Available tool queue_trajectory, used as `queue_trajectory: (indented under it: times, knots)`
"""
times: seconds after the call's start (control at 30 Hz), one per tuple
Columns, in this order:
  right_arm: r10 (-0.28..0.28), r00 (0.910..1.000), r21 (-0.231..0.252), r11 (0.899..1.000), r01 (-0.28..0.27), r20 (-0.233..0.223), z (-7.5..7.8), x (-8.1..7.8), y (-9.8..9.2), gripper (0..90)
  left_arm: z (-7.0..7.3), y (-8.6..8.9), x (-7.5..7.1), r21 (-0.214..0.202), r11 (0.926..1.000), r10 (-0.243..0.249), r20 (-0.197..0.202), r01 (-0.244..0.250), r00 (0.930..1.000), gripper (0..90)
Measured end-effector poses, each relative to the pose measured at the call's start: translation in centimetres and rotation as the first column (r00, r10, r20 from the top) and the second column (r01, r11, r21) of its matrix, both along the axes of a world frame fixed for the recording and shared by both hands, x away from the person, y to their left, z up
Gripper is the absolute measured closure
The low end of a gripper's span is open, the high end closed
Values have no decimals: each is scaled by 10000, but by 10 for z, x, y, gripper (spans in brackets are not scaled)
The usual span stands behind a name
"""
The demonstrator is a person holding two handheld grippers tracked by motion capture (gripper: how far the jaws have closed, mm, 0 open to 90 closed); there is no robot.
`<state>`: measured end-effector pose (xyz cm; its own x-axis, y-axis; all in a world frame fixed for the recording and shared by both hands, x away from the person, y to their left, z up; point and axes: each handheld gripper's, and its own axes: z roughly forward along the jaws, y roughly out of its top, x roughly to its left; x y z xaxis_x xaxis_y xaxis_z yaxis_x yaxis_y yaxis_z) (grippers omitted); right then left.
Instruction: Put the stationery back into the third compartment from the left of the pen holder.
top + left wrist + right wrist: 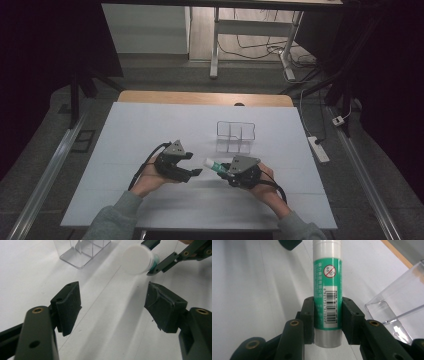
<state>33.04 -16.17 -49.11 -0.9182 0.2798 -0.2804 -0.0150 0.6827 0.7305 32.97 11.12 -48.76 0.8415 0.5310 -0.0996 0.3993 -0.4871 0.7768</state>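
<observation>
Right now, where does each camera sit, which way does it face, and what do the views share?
High view: above the person's side, looking forward and down at the table; forearms and both tools show.
Left gripper view: rides the left tool, open, facing the glue stick end-on.
Right gripper view: rides the right tool, looking along the clamped glue stick.
Shared: all show the glue stick and the clear organizer.

Glue stick lies before organizer, on table
</observation>
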Motion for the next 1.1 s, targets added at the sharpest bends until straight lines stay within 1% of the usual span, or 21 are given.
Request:
queue_trajectory:
  times: [0.07, 0.1, 0.2, 0.23, 0.33, 0.37, 0.47, 0.6, 0.73, 0.93, 1.0, 1.07, 1.1]
  knots:
    - [-108, 9999, 191, 9998, 110, -91, 0, 1, -2, 656, -1, 1, 0, -127, 9999, -21, -55, 20, 10000, 286]
    - [-108, 9999, 191, 9998, 110, -91, 0, 1, -2, 656, -1, 0, 0, -165, 9999, -22, -66, 21, 10000, 286]
    - [-196, 9995, 476, 9987, 207, -250, 0, 2, -3, 656, 0, 0, -1, -354, 9994, 35, -8, -35, 10000, 282]
    - [-213, 9991, 504, 9985, 231, -361, 0, 2, -3, 656, 0, 1, -1, -460, 9989, 44, -1, -44, 10000, 282]
    - [-158, 9983, 823, 9964, 204, -557, 2, 2, -3, 656, 1, 3, 0, -833, 9965, 50, -153, -62, 9999, 281]
    - [-169, 9978, 1062, 9941, 236, -644, 3, 2, -3, 656, 1, 4, 0, -903, 9959, 61, -210, -80, 9998, 275]
    - [-160, 9976, 1199, 9925, 241, -676, 3, 2, -3, 656, 0, 4, 1, -1110, 9937, 130, -378, -171, 9992, 270]
    - [-204, 9971, 1262, 9916, 296, -733, 1, 2, -2, 655, 0, 1, 2, -1509, 9885, -122, -658, 21, 9978, 270]
    - [-159, 9976, 1205, 9924, 240, -675, -1, 2, 0, 655, 1, -4, 2, -1918, 9813, -291, -784, 135, 9965, 280]
    - [-81, 9977, 1337, 9909, 171, -670, -1, 1, 2, 655, -2, -11, 4, -1975, 9799, -450, -884, 268, 9951, 295]
    - [-63, 9978, 1336, 9909, 151, -662, -2, 0, 3, 655, -3, -13, 4, -2097, 9772, -531, -907, 331, 9945, 312]
    - [-45, 9979, 1305, 9914, 130, -647, -3, 0, 4, 655, -3, -15, 4, -2180, 9754, -540, -848, 344, 9949, 334]
    - [-35, 9981, 1306, 9914, 115, -618, -3, 0, 4, 655, -3, -16, 4, -2267, 9732, -590, -852, 383, 9946, 355]
